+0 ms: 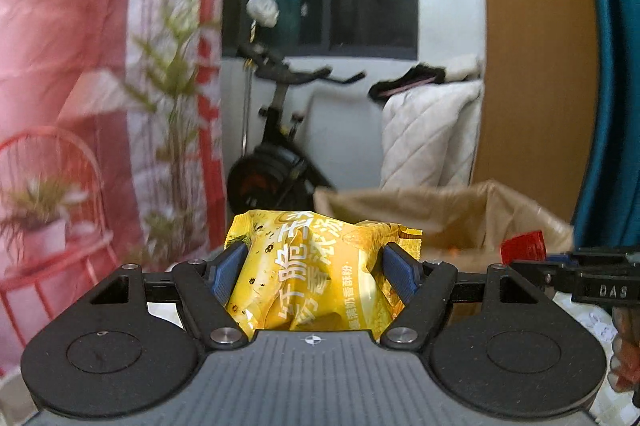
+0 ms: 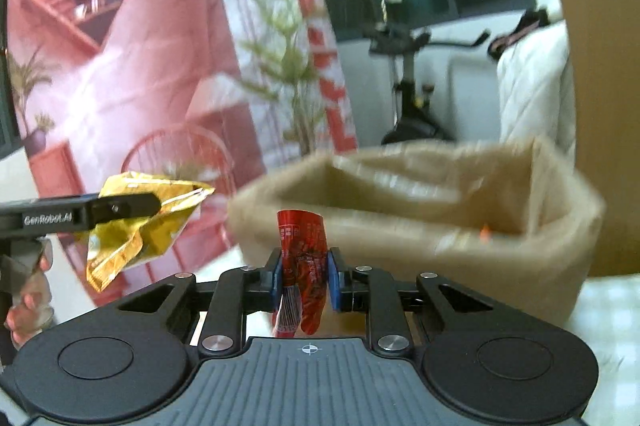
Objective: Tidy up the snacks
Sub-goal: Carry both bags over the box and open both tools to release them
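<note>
Pinching a yellow snack packet printed with large white Chinese characters, the left gripper fills the lower centre of the left wrist view, blue pads pressing both sides. A brown paper bag stands open behind it. At the right edge, the other tool reads "DAS".

Right wrist view: the right gripper clamps a narrow red packet at centre, its fine print unreadable. At left, the other tool reads "GenRobot.AI".

A lived-in home room: exercise bike, quilted blanket, and printed wall hanging.
</note>
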Available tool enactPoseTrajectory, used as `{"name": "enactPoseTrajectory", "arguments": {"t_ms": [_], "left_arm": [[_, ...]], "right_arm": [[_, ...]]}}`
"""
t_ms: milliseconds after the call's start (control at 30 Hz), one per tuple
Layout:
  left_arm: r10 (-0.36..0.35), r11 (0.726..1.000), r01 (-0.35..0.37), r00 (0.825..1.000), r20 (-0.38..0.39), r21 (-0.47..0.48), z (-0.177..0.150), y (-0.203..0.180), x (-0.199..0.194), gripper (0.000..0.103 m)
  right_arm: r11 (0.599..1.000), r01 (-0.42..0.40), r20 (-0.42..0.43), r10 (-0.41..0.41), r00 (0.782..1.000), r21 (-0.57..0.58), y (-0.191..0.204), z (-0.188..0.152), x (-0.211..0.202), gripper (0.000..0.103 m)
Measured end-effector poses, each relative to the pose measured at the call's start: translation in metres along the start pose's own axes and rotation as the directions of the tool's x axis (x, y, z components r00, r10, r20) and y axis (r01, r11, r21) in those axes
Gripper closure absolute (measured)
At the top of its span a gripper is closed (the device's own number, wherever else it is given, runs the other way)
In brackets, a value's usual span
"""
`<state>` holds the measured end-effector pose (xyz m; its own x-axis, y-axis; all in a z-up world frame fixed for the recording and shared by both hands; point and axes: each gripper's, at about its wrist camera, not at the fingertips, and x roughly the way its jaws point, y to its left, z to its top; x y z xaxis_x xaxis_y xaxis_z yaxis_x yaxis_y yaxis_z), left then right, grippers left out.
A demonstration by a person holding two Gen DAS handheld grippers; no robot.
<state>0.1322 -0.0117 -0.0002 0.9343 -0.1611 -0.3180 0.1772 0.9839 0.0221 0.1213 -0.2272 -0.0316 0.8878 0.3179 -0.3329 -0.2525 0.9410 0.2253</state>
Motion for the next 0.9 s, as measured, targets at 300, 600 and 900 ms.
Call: {"name": "enactPoseTrajectory", "arguments": {"t_ms": [300, 600, 900], "left_arm": [[-0.075, 0.995, 0.072, 0.996, 0.043, 0.075, 0.046, -0.042, 0.069, 0.027], [-0.097, 0.990, 0.103, 0.993, -0.064, 0.095, 0.038, -0.081, 0.154, 0.027], [-0.082, 0.990, 0.095, 0.989, -0.121, 0.107, 0.022, -0.082, 0.171, 0.023]], "right_arm": [[0.982, 0.191, 0.085, -0.191, 0.978, 0.007, -0.061, 0.042, 0.017, 0.083], [0.949, 0.314, 0.007, -0.314, 0.949, 0.029, -0.095, 0.018, 0.058, 0.083], [0.943, 0.333, -0.033, -0.333, 0.942, 0.008, -0.095, 0.003, 0.066, 0.073]]}}
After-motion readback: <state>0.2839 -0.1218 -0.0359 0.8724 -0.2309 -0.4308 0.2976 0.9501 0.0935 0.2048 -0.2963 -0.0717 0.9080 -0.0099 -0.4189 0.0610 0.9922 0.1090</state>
